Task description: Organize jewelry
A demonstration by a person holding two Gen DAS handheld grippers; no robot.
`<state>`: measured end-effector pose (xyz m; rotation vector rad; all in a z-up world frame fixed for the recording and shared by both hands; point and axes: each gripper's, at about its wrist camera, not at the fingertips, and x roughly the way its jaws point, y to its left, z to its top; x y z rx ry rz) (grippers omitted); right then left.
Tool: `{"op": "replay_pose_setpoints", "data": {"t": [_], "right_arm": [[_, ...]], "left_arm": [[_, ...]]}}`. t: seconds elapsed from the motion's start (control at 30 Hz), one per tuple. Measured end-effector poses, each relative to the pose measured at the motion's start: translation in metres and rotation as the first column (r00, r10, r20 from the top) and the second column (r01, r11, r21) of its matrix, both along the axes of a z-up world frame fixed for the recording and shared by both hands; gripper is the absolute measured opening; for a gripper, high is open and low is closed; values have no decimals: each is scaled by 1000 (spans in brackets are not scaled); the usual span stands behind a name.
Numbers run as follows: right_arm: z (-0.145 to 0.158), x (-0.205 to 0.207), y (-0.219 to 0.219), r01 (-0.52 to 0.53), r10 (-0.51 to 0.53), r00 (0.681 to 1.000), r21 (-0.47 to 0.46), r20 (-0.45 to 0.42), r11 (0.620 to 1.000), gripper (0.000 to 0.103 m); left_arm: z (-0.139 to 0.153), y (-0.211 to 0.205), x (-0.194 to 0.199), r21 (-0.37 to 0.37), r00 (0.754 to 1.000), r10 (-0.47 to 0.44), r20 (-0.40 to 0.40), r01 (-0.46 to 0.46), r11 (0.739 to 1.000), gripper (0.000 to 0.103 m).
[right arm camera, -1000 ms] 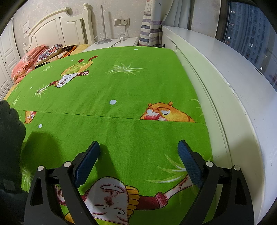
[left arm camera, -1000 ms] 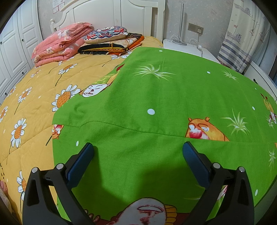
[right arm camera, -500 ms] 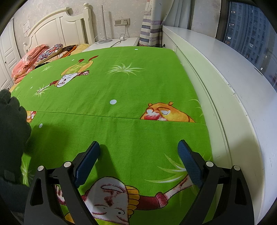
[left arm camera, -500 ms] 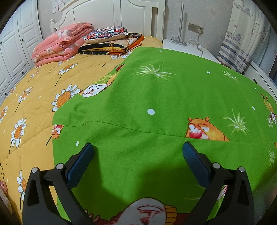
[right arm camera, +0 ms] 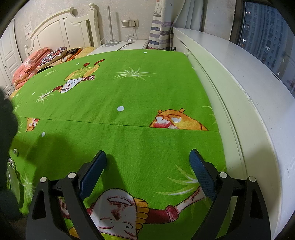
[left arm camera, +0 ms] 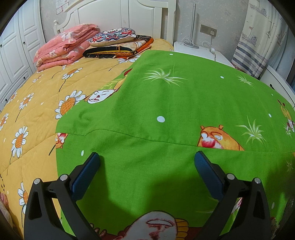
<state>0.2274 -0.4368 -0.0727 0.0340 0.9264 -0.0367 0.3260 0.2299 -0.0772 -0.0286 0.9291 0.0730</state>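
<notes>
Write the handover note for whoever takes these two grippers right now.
Left gripper: open, empty, over the green cartoon-print cloth spread on the bed.
Right gripper: open, empty, over the same cloth, beside the white window ledge.
Jewelry: only small silvery sparkly pieces show at the far left edge of the right view, partly hidden; their type is unclear.
Done: nothing visibly sorted.
Left: probably fetch those pieces and arrange them.

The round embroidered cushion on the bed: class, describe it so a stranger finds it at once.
Look to the white headboard end of the bed. The round embroidered cushion lies on the folded black-and-orange blankets, right of the pink quilt. It alone is round, patterned red, blue and white.
</notes>
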Motion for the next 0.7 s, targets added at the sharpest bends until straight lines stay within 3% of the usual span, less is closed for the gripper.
{"op": "replay_pose_setpoints", "data": {"t": [0.7], "right_arm": [[-1, 0, 0, 0, 0, 1000, 0, -1, 1000, 86]], "left_arm": [[-1, 0, 1, -1, 1000, 1, 0, -1, 1000, 100]]}}
